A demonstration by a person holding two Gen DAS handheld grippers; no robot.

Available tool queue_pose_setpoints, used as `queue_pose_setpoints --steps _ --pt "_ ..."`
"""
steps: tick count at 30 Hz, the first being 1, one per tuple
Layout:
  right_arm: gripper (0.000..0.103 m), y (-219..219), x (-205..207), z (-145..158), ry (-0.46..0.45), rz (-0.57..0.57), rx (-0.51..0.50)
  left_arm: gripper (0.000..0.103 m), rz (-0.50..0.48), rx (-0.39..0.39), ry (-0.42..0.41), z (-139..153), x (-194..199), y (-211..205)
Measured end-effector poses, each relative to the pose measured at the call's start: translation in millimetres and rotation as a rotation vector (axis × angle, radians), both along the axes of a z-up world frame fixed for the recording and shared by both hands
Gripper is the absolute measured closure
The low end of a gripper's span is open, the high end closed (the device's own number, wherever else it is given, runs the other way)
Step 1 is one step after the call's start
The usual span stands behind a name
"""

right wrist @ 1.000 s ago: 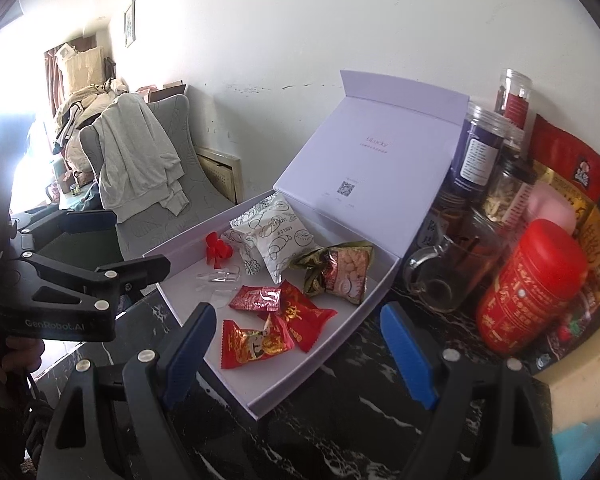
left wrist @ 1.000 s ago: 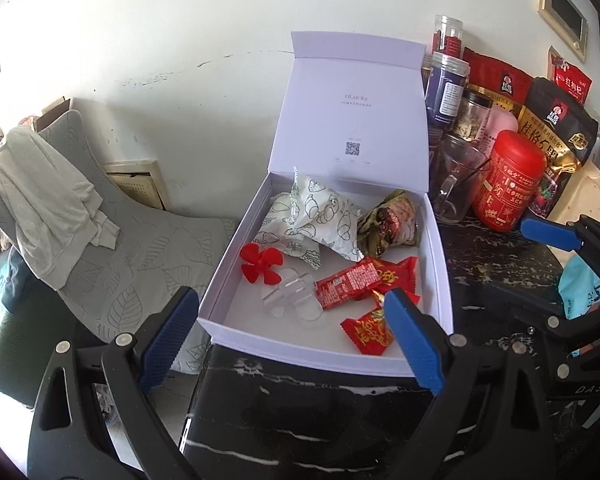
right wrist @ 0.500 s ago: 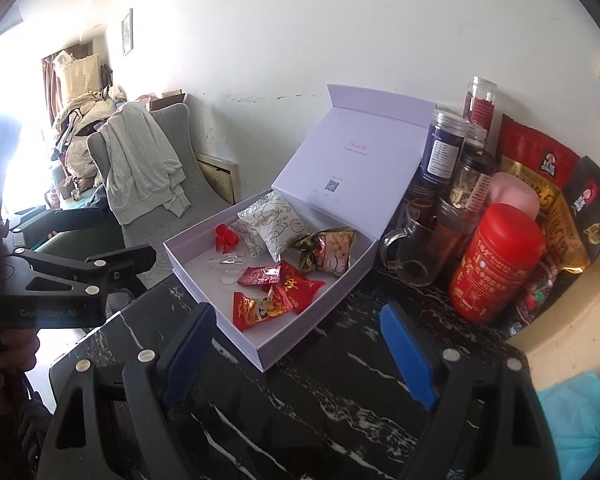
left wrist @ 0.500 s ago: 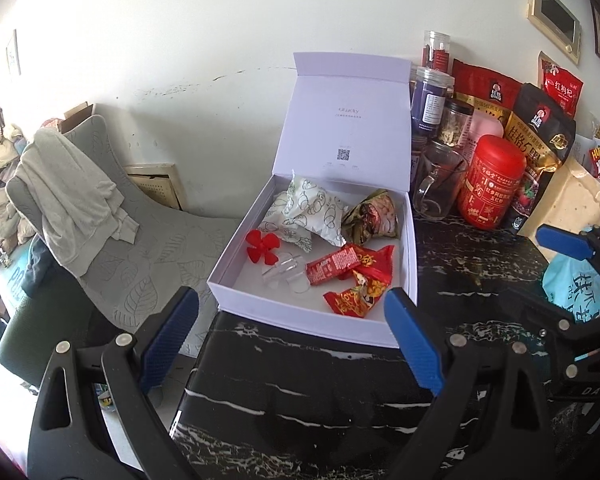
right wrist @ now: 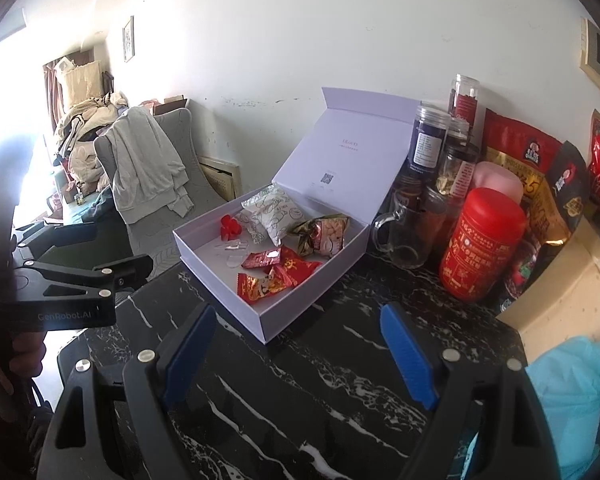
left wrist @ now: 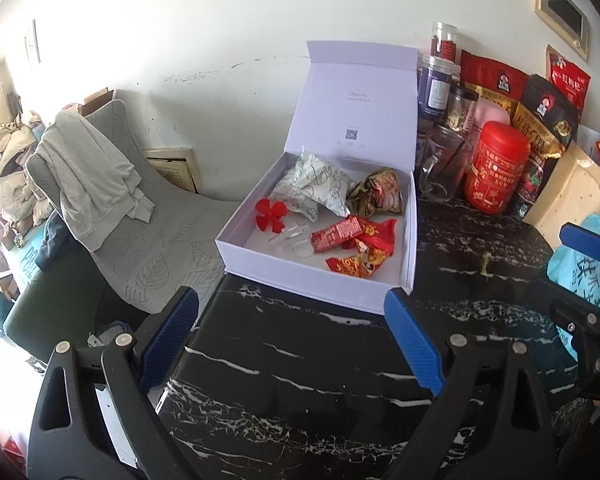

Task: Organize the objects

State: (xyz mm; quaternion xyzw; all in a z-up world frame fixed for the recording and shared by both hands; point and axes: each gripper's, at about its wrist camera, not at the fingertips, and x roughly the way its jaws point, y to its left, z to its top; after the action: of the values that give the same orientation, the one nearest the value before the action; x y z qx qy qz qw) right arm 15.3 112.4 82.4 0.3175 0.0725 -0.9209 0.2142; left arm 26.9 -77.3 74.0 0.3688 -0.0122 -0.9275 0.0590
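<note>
Both grippers have pulled back: the white gift box looks smaller than before, at twelve o'clock on the black marble table. The left gripper and right gripper gape empty. Snack packets, perhaps candy, lie inside.

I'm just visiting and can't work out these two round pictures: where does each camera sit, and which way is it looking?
Left wrist: on the left tool, facing down over the black table to the open white box; right tool at the edge.
Right wrist: on the right tool, facing the same box; left tool and a hand beside.
Shared: box, red canister.
</note>
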Motion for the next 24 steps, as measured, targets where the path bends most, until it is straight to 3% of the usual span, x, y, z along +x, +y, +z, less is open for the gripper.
queue_pose_setpoints --steps 10,24 --pt "0.018 5.3 24.1 -22.3 -0.022 -0.12 0.026 0.009 -0.012 -0.034 -0.002 -15.7 17.2 9.0" --pt "0.018 -6.7 36.1 -38.2 -0.044 -0.094 0.021 0.009 -0.04 0.016 -0.035 -35.1 26.1 3.3"
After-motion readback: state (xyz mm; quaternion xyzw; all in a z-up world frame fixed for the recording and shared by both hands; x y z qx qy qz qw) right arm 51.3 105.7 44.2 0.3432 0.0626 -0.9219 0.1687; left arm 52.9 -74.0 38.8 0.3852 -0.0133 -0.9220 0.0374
